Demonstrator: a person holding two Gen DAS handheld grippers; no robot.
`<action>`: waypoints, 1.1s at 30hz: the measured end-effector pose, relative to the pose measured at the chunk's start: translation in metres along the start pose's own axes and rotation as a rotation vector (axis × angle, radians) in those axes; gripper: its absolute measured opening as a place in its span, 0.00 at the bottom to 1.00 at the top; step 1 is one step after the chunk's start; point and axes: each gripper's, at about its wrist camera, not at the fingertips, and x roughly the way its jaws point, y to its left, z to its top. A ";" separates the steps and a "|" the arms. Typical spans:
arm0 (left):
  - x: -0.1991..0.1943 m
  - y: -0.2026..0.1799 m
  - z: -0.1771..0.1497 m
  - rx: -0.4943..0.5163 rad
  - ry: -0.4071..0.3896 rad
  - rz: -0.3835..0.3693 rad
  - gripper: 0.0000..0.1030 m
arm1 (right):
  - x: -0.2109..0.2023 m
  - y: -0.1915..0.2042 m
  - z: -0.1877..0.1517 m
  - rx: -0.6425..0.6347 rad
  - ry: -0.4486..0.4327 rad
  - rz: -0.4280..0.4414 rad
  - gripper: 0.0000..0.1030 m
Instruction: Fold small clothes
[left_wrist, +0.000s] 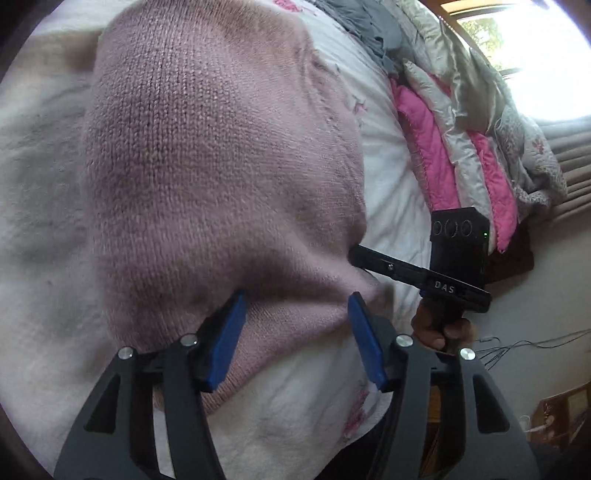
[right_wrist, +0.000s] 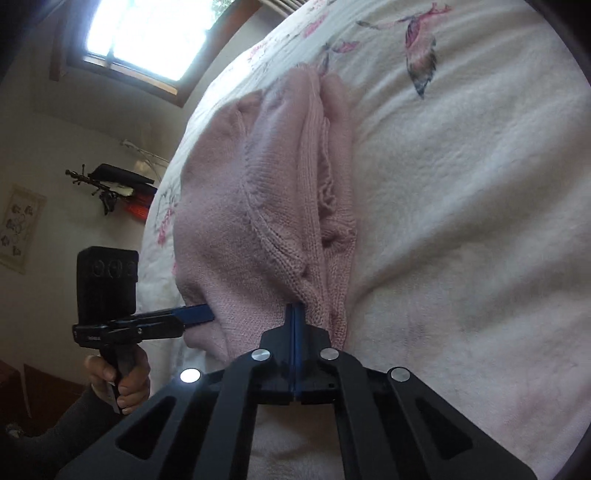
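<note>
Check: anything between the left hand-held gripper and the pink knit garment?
Nothing visible. The left hand-held gripper is open with the pink knit garment directly between its blue pads on the white bedspread. The right hand-held gripper is already shut on the garment's edge.

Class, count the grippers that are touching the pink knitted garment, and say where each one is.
2. The right gripper is shut on the pink knitted garment at its near edge; the left gripper is open, straddling its hem.
</note>
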 end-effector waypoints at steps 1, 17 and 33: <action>-0.011 -0.004 -0.005 0.013 -0.021 -0.025 0.68 | -0.010 0.000 0.002 -0.001 -0.019 0.003 0.15; -0.058 0.094 -0.023 -0.198 -0.201 -0.155 0.90 | 0.033 -0.039 0.115 0.186 0.073 0.115 0.94; -0.012 0.073 0.014 -0.250 -0.105 -0.024 0.58 | 0.093 0.016 0.127 0.089 0.105 0.030 0.53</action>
